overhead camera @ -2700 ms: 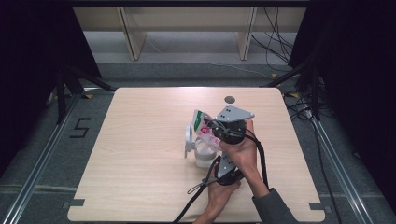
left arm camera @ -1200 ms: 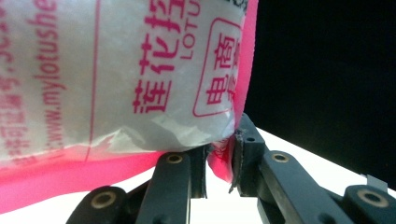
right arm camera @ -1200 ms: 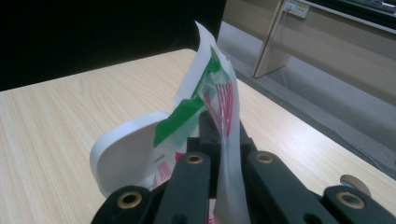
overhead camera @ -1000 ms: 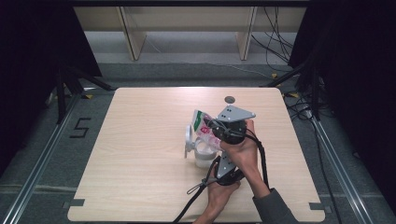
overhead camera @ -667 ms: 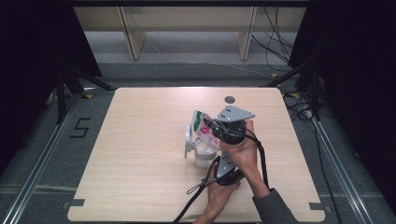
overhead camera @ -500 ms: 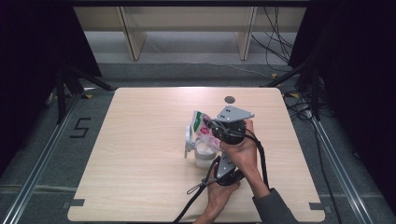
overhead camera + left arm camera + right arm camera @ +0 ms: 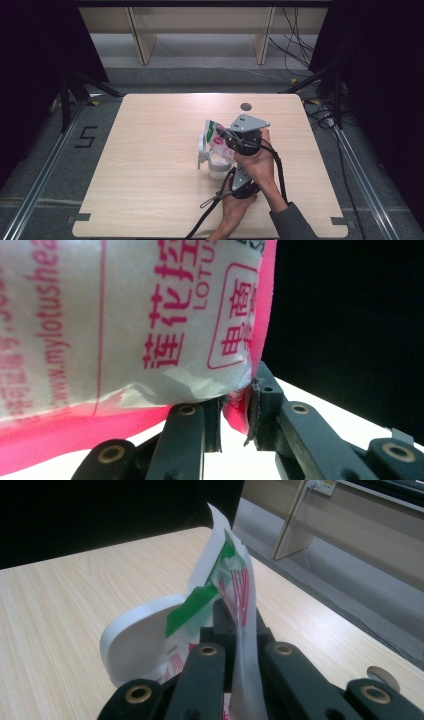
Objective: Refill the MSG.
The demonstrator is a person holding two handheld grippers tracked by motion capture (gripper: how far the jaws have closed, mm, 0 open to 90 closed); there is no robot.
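At centre frame of the high view, I have both grippers clamped on a printed plastic bag (image 7: 216, 137) held above a white container (image 7: 215, 167) on the table (image 7: 150, 150): the left gripper (image 7: 235, 415) pinches its pink seam, the right gripper (image 7: 239, 630) its thin upper edge. I judge the film light, limp and slippery, best gripped at seams. The left gripper view shows the pink lettering; the right gripper view shows the container's open lid (image 7: 135, 640).

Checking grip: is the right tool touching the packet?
Touching. Right gripper view: the right tool has its jaws pressed shut on the packet edge.
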